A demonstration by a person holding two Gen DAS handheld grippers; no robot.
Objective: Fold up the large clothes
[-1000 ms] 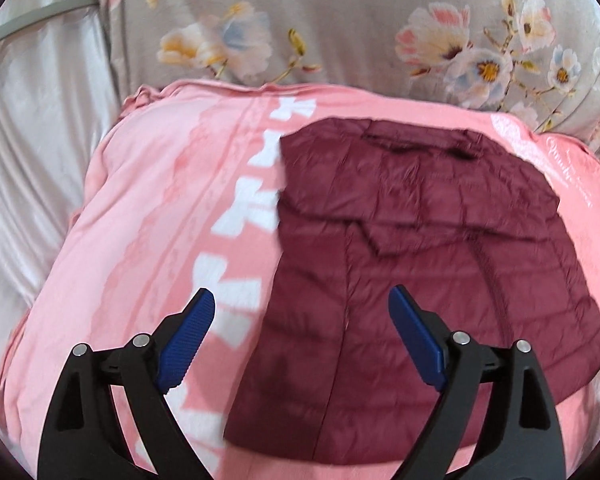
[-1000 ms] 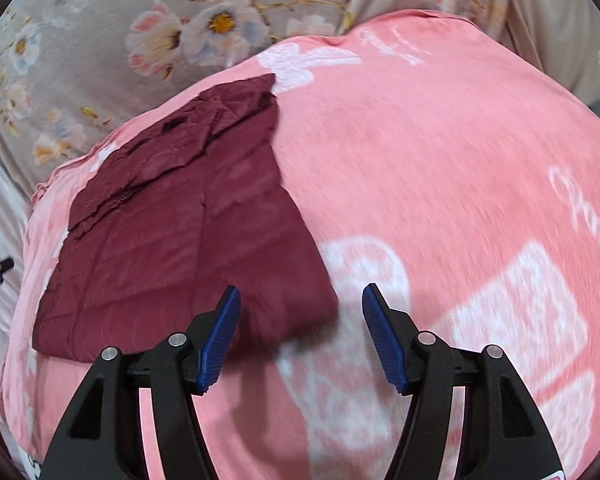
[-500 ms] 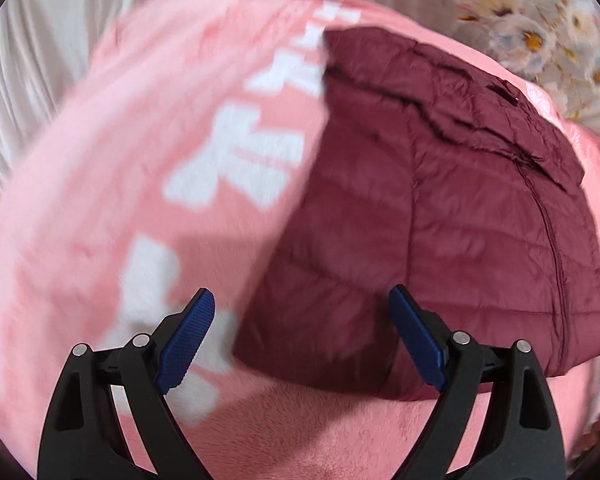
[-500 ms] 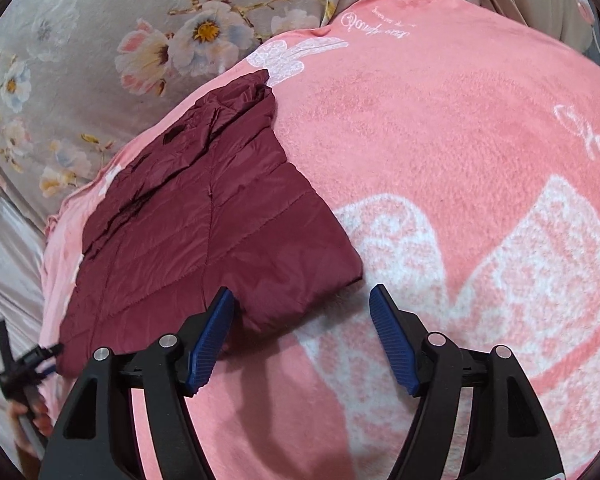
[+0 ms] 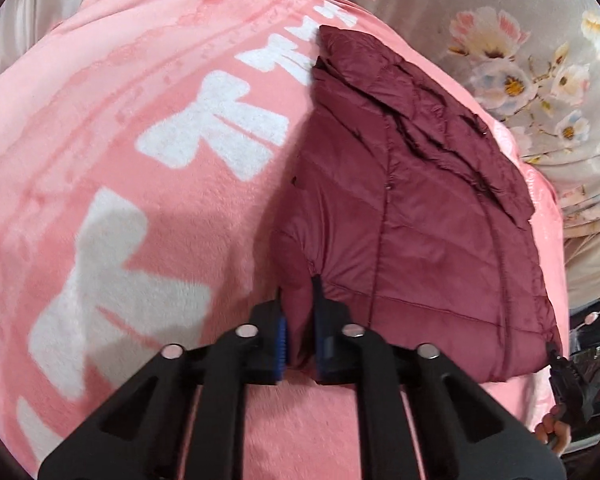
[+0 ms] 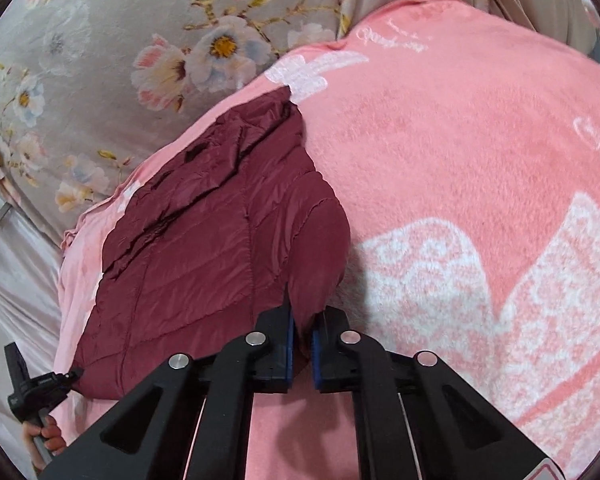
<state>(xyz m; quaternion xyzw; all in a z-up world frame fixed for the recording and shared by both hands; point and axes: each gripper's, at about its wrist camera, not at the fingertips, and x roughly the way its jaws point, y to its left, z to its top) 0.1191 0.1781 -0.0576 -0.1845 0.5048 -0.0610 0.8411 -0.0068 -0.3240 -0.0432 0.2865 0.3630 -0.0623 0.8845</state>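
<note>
Maroon puffer jacket [image 5: 412, 216] lies flat on the pink blanket [image 5: 140, 184], long axis running away from both grippers, and left gripper [image 5: 300, 344] and right gripper [image 6: 302, 354] have just clamped its near hem corners.

Maroon quilted jacket [image 5: 412, 216] lies flat on pink blanket [image 5: 140, 208], already folded narrow, collar at far end. Both near hem corners pinched and slightly raised from blanket.
</note>
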